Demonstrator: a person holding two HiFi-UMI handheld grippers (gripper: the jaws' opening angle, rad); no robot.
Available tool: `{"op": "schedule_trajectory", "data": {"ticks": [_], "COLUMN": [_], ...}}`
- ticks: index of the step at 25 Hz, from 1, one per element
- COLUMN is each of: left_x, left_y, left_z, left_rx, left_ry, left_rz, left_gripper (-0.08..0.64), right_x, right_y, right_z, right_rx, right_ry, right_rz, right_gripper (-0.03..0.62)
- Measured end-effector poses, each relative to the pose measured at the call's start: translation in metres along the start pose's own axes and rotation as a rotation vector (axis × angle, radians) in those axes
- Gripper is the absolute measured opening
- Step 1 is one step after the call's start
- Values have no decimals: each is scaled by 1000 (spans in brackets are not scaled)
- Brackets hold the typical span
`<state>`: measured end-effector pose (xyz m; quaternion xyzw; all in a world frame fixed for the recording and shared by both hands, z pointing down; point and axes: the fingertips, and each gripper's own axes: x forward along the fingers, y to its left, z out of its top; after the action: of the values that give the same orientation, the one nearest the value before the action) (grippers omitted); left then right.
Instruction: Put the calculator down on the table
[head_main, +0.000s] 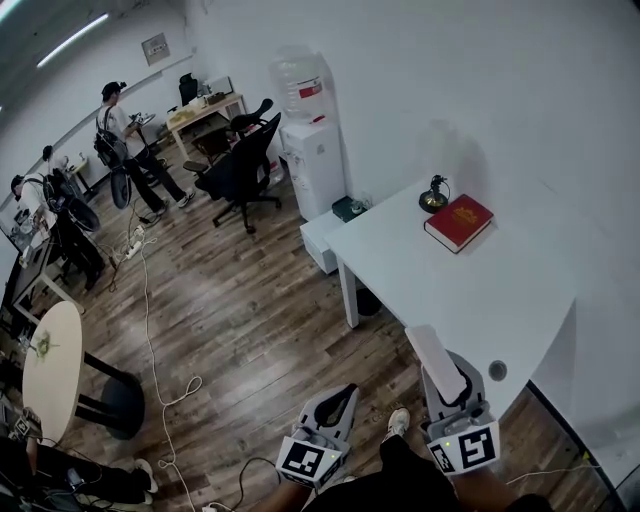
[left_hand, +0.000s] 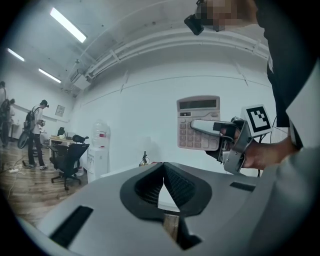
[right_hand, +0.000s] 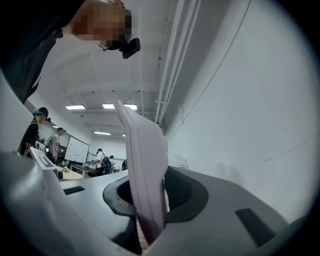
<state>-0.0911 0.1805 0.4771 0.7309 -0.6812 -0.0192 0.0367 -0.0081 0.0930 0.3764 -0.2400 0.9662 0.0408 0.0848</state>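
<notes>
A pale grey calculator (head_main: 438, 362) stands on edge in my right gripper (head_main: 447, 385), which is shut on it just off the near edge of the white table (head_main: 480, 290). The left gripper view shows its keypad and screen, the calculator (left_hand: 198, 122) gripped by the right gripper (left_hand: 220, 135) in a person's hand. In the right gripper view the calculator (right_hand: 142, 165) rises edge-on between the jaws of my right gripper (right_hand: 147, 185). My left gripper (head_main: 340, 400) hangs over the wood floor left of the table. Its tips meet on nothing, as the left gripper (left_hand: 163, 172) shows in its own view.
On the table's far end lie a red book (head_main: 459, 221) and a small brass ornament (head_main: 433, 196). A round cable hole (head_main: 497, 370) sits near the right gripper. Beyond stand a water dispenser (head_main: 310, 150), a black office chair (head_main: 240, 170), a round table (head_main: 50, 365) and several people.
</notes>
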Motion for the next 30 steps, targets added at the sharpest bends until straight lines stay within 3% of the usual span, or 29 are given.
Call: {"op": "schedule_trajectory", "data": {"ticks": [8, 14, 22, 30], "left_x": [84, 142, 214, 257], "left_y": [41, 80, 80, 72], "left_z": [14, 15, 7, -5], "left_rx": [-4, -1, 9, -15], "left_ry": [0, 46, 65, 100], "left_rz": [66, 192, 149, 60], "left_gripper": [18, 18, 18, 18], "right_x": [77, 113, 131, 132], "right_y": [-63, -125, -194, -221], "right_z": [-9, -32, -64, -91], "right_rx": [32, 192, 264, 302], "right_ry": [-11, 46, 96, 147], "right_rz": [59, 66, 33, -6], "right_gripper": [114, 113, 112, 112]}}
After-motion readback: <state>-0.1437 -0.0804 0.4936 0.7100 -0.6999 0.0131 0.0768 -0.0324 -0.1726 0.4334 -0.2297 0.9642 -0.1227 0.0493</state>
